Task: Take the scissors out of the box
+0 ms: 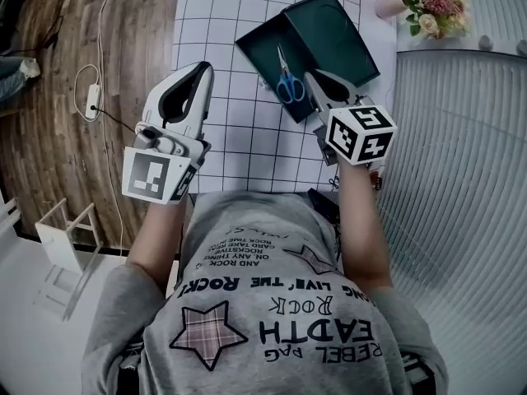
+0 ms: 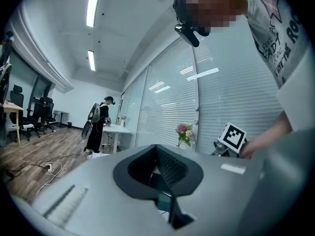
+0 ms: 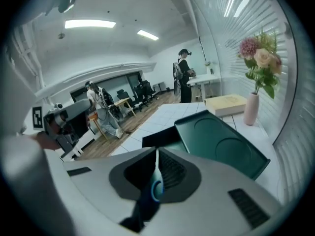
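Scissors [image 1: 287, 79] lie lengthwise in the box [image 1: 262, 54], blades pointing away from the person, with bare floor on the side opposite the lid [image 1: 333, 35]; left gripper [image 1: 200, 70] and right gripper [image 1: 312, 77] closed, empty.

Left gripper [image 1: 201, 69] points level, right gripper [image 1: 312, 77] tilts downward, both with jaws closed.

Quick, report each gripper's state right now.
Left gripper: closed, holding nothing.
Right gripper: closed, holding nothing; the scissors lie ungripped in the box.
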